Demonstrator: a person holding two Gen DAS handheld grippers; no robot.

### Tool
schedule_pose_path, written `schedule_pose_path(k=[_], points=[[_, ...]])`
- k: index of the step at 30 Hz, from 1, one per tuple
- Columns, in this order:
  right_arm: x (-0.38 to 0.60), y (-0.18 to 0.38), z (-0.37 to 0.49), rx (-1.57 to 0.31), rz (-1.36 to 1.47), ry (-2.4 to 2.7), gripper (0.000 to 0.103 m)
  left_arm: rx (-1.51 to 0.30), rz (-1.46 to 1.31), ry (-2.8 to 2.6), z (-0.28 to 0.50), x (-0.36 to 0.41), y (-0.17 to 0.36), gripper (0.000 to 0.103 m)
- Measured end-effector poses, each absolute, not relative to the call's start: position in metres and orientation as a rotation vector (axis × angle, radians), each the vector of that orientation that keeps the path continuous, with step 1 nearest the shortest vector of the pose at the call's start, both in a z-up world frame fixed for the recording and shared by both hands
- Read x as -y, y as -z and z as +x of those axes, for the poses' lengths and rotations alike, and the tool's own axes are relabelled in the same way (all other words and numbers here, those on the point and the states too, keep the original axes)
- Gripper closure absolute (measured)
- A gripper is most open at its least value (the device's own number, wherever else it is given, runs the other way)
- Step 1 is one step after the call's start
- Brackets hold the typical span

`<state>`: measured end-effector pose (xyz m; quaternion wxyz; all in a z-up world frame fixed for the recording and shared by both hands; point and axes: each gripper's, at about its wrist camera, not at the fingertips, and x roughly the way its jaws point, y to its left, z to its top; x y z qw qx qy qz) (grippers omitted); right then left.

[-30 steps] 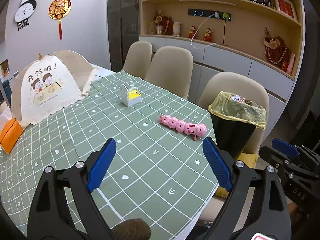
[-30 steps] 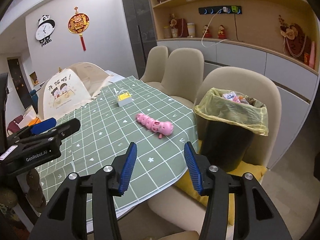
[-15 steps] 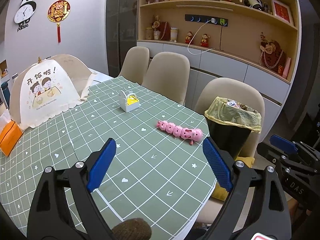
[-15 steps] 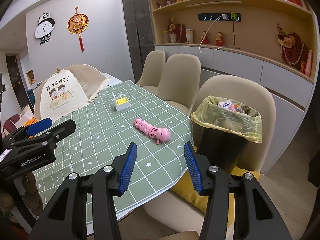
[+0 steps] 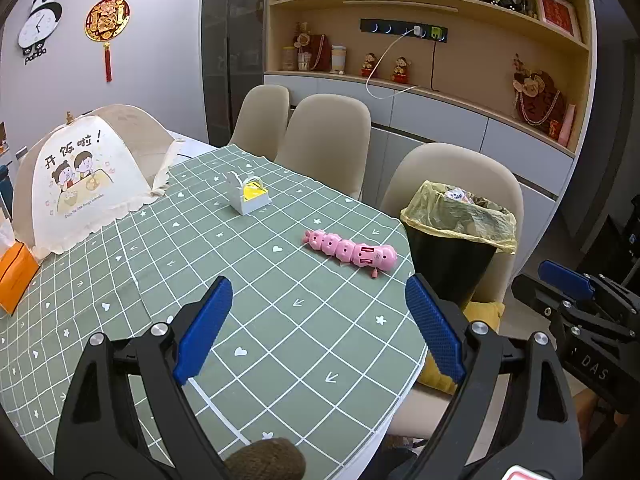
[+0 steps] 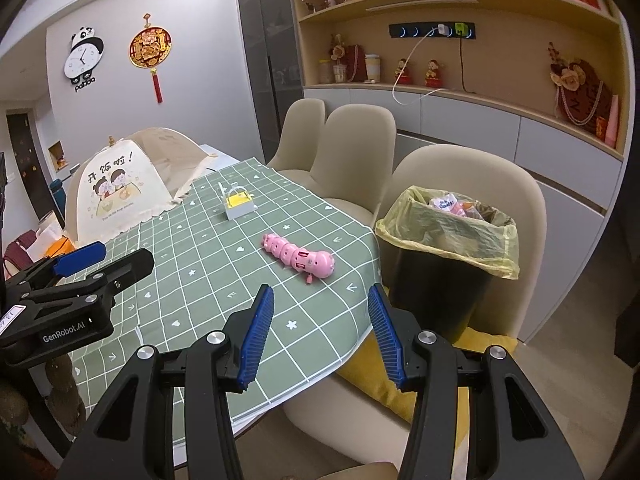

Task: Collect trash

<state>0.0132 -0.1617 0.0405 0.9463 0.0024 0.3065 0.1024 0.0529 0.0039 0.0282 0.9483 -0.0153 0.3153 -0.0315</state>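
A black trash bin (image 5: pixel 452 264) (image 6: pixel 436 280) lined with a yellow bag stands on a beige chair at the table's right edge. Wrappers (image 6: pixel 444 203) lie inside it. On the green checked tablecloth (image 5: pixel 280 340) lie a pink caterpillar toy (image 5: pixel 352 250) (image 6: pixel 298 256) and, farther back, a small grey box with a yellow inside (image 5: pixel 249 196) (image 6: pixel 239 203). My left gripper (image 5: pixel 318 282) hangs open over the near part of the table, nothing between its blue pads. My right gripper (image 6: pixel 321 290) is open and empty above the table's edge, beside the bin.
A mesh food cover (image 5: pixel 84 172) with a cartoon print stands at the back left, an orange tissue box (image 5: pixel 14 276) beside it. Two more beige chairs (image 5: pixel 326 136) line the far side. A yellow cushion (image 6: pixel 360 376) lies under the bin. Shelves and cabinets fill the right wall.
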Motion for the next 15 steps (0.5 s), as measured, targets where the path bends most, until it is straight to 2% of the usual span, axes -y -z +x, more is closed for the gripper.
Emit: schedule_pose_path(k=[15], points=[[0.1692, -0.0403, 0.0146, -0.617, 0.029, -0.186, 0.056, -0.643, -0.013, 0.084, 0.0543, -0.0009, -0.0276, 0.019]])
